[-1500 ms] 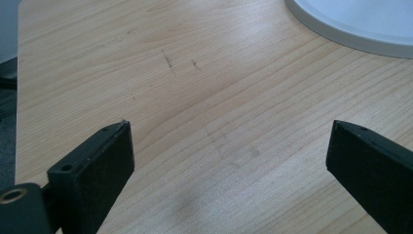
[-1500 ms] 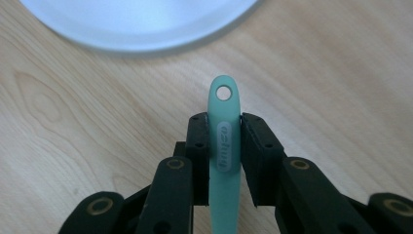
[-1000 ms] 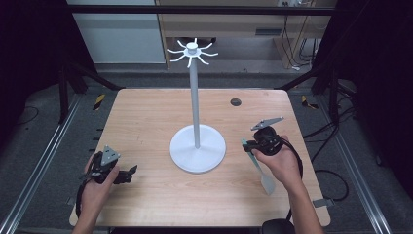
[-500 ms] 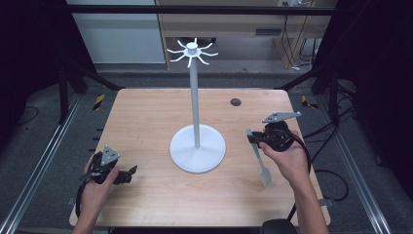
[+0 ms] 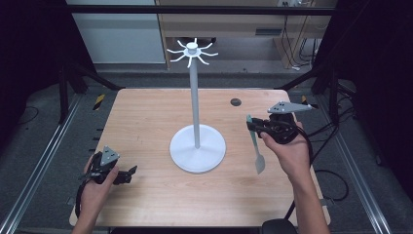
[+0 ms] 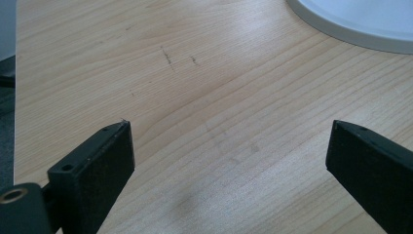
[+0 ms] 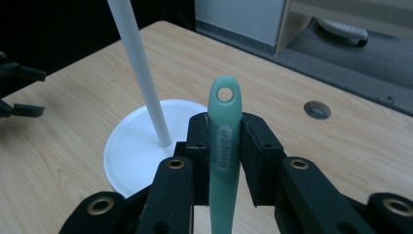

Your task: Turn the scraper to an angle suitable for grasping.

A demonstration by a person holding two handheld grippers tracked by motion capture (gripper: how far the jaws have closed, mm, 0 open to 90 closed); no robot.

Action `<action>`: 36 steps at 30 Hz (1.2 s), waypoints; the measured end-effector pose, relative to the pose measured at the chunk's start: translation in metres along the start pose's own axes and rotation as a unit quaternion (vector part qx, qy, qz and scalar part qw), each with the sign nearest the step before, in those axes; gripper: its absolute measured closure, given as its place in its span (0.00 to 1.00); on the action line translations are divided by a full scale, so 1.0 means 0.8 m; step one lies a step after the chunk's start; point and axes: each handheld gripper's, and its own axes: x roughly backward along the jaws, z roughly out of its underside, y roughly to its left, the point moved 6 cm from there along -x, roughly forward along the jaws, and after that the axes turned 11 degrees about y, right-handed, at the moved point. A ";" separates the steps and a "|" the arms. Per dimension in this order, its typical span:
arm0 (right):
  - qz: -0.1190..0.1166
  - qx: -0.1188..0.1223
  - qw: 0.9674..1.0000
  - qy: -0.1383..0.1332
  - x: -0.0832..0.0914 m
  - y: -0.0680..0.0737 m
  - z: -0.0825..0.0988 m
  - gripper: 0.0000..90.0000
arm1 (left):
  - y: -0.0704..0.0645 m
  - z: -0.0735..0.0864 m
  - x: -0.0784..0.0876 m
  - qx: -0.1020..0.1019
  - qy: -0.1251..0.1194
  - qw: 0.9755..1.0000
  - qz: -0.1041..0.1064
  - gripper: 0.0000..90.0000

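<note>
1. Right gripper view shows the right claw [image 7: 225, 151] pinching a pale green spatula [image 7: 224, 146] by its handle; the end with the hanging hole stands up above the pads.
2. From the high view, the spatula [image 5: 255, 141] hangs down from the right claw [image 5: 254, 127], above the tabletop [image 5: 146, 117] at the right of the white stand [image 5: 197, 141]. Its blade end points toward the person.
3. The left claw [image 5: 127, 174] rests low near the front left corner of the tabletop. In the left gripper view its jaws are spread wide with nothing between them.
4. The likely aim is to hang the spatula on one hook of the crown [image 5: 193, 50] on top of the stand.
5. Risks, as a judgement: the hole is small and the hooks are thin, so a little tilt of the handle may make it miss the hook. The long blade can swing and hit the pole, and the stand may rock. The grip is narrow on a smooth handle, so the spatula can turn or slip in the pads.
</note>
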 end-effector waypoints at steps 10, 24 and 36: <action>-0.005 0.004 0.999 -0.040 0.007 0.010 -0.020 0.83 | 0.000 0.000 0.000 0.000 0.000 1.000 0.000 0.04; -0.007 0.012 0.997 -0.073 0.021 0.022 -0.043 0.83 | 0.000 0.000 0.000 0.001 0.000 1.000 0.001 0.04; -0.007 0.014 0.995 -0.099 0.029 0.030 -0.074 0.83 | 0.000 0.001 0.000 0.002 0.001 1.000 0.002 0.04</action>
